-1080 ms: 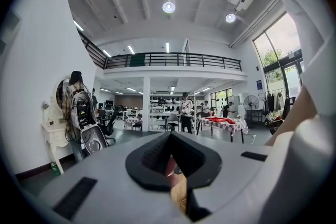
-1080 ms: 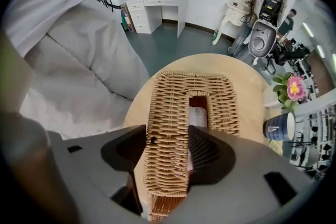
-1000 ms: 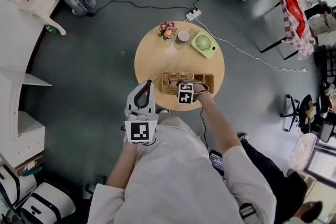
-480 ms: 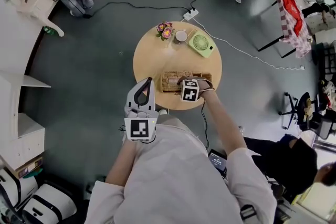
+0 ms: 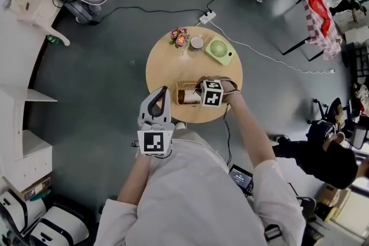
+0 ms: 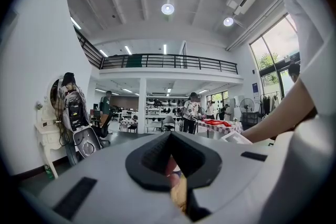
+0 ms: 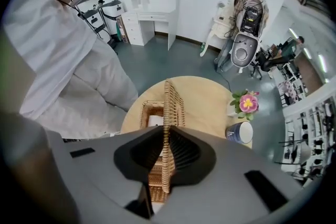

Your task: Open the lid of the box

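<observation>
A wicker box (image 5: pixel 187 93) sits on the near part of a round wooden table (image 5: pixel 167 66). My right gripper (image 5: pixel 200 89) is over the box, its jaws closing on the wicker lid (image 7: pixel 167 107), whose thin edge runs between the pads. The lid stands up on edge above the open box (image 7: pixel 149 112), where something white (image 7: pixel 154 121) lies inside. My left gripper (image 5: pixel 161 91) hangs off the table's near left edge, away from the box, shut and empty; in its own view the left gripper (image 6: pixel 169 136) points out across the room.
At the table's far side stand a pot of pink flowers (image 5: pixel 179 36), a cup (image 5: pixel 197 41) and a small green fan (image 5: pixel 219 49). A power strip (image 5: pixel 206 16) with cables lies on the floor beyond. People and furniture stand further off.
The right gripper has shifted slightly right and away from me and closed on the lid. The lid has swung up from lying flat to standing on edge. The left gripper has stayed put.
</observation>
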